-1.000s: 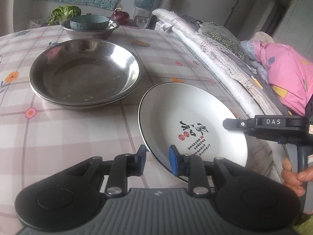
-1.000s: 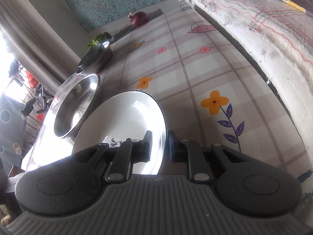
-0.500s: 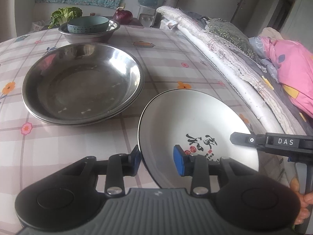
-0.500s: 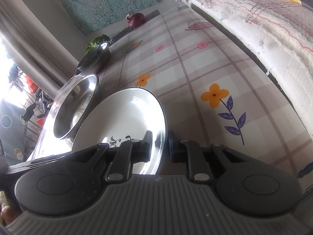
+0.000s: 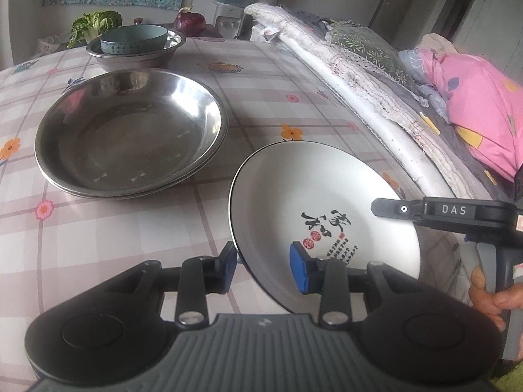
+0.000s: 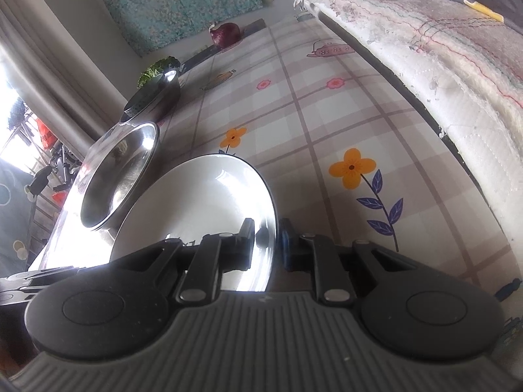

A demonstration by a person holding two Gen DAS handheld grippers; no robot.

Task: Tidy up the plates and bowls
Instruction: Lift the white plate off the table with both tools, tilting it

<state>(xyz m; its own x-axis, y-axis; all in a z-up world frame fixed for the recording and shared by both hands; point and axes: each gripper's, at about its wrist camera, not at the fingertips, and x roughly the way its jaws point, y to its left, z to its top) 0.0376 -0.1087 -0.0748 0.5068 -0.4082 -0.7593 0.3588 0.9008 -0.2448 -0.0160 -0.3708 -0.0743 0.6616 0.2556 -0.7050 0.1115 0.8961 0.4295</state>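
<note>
right gripper point(image 6: 267, 243) clamped on white plate point(image 5: 313, 202) rim, plate tilted off table. left gripper point(image 5: 263, 266) jaws apart, straddling near rim. step: handover/lift. next: carry onto steel plates point(image 5: 130, 130).

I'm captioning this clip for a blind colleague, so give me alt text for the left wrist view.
A white plate with black calligraphy is tilted above a floral tablecloth; the open left gripper straddles its near rim and the right gripper grips its right edge. Stacked steel plates lie to the left, and beyond them a teal bowl sits in a steel basin.
</note>
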